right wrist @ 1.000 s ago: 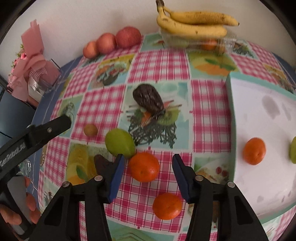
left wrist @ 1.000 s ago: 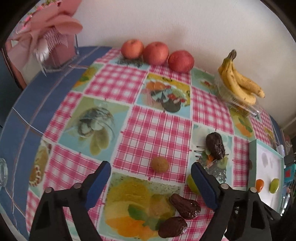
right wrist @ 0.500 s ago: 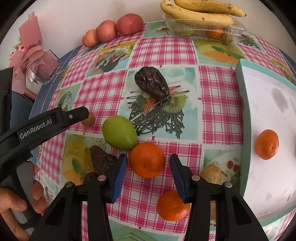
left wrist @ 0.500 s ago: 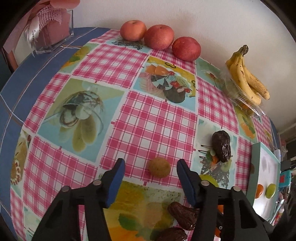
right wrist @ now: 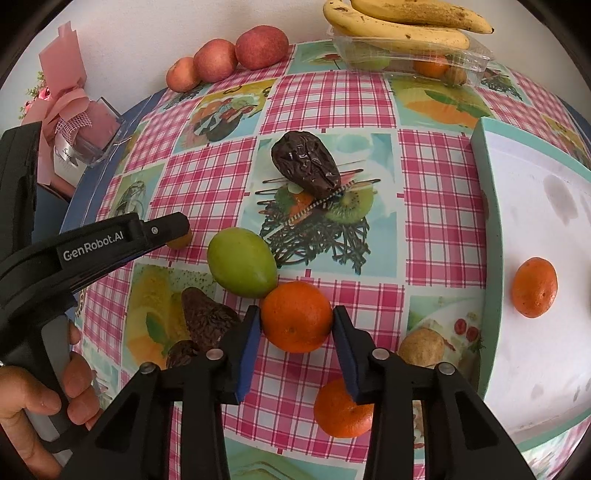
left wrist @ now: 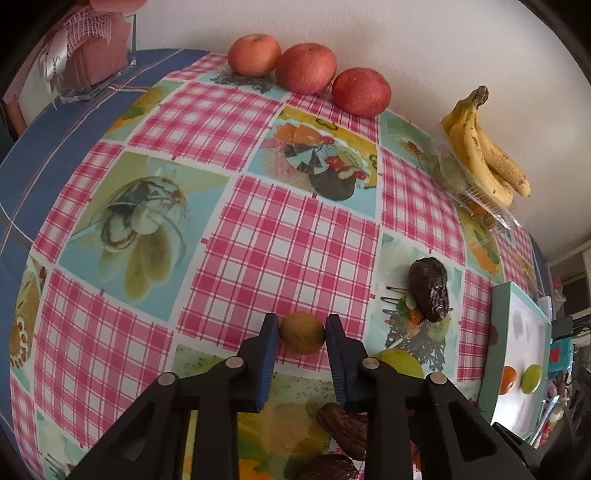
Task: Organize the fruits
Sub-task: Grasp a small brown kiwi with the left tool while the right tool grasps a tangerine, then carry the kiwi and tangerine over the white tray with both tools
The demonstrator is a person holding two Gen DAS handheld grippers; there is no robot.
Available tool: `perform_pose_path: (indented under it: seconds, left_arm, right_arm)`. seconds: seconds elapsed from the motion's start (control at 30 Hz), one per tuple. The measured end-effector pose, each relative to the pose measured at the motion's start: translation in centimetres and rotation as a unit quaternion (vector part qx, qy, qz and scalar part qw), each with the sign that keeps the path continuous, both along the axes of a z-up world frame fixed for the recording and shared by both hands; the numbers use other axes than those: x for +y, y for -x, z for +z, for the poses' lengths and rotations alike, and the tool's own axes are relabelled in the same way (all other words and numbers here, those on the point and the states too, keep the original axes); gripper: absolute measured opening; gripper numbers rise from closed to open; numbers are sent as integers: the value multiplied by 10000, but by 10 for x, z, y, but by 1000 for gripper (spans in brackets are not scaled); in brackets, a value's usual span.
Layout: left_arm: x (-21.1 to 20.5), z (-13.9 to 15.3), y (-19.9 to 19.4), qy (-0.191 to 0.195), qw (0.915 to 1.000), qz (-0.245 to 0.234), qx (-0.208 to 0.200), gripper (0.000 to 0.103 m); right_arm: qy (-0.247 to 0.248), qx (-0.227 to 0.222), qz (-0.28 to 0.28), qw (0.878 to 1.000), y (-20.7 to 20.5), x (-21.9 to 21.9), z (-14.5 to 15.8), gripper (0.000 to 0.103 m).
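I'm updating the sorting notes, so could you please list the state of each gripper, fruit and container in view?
left gripper: shut on the small brown fruit, which sits on the table.
right gripper: jaws just closing, pads against the orange, on the cloth.
green fruit: loose, touching that orange.
tray: holds one orange fruit.
clear box: closed, bananas on top.
apples: in a row by the wall.
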State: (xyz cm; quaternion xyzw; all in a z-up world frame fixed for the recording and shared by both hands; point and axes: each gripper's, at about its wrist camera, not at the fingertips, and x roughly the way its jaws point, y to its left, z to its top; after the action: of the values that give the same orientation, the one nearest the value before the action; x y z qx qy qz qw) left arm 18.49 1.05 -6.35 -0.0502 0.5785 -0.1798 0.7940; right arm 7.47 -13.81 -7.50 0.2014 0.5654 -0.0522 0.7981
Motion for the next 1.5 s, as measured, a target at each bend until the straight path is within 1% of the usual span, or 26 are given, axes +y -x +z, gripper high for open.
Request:
perform_pose_path:
  seconds: [0.13, 0.33, 0.47, 0.57, 0.67, 0.77, 0.87, 1.0, 1.1, 1.23, 1.3, 1.5]
  left_arm:
    - [3, 17, 3, 48, 9998, -6, -175, 28]
    - [11, 55, 9, 151, 9980, 44, -614, 28]
    - [15, 79, 17, 89, 9957, 43, -926, 28]
    - [14, 90, 24, 57, 9943, 33, -1068, 28]
    - [11, 95, 29, 80, 9936, -12, -1124, 28]
    - [7, 97, 33, 298, 9937, -82, -1075, 28]
    - [1, 102, 39, 199, 9931, -124, -1148, 28]
    - [-7, 108, 47, 254, 9920, -227, -1215, 28]
    - [-18, 113, 56, 200, 9908, -360, -1290, 28]
    - [-40, 115, 68, 224, 9891, -652, -1304, 28]
    - [-56, 116, 77, 206, 9875, -847, -1316, 28]
    - [-100, 115, 102, 171, 9814, -1395, -1306, 28]
  right_arm:
    - [-20, -107, -52, 9999, 3, -3, 11, 40]
    - [54, -400, -198, 9990, 10, -11, 38, 40]
    - [117, -526, -297, 9981, 16, -18, 53, 40]
    - [134, -562, -353, 9977, 21, -23, 59, 40]
    - [162, -587, -402, 9973, 25, -26, 63, 40]
    - [197, -616, -448, 9969, 30, -31, 67, 40]
    - [261, -640, -552, 9961, 37, -40, 70, 40]
    - [321, -676, -779, 9941, 47, -59, 75, 40]
    - [435, -649, -975, 9922, 57, -75, 77, 40]
    - [568, -584, -1228, 9891, 71, -100, 78, 40]
    - [679, -494, -1438, 9860, 81, -118, 76, 40]
    - [696, -372, -2035, 9759, 114, -168, 74, 40]
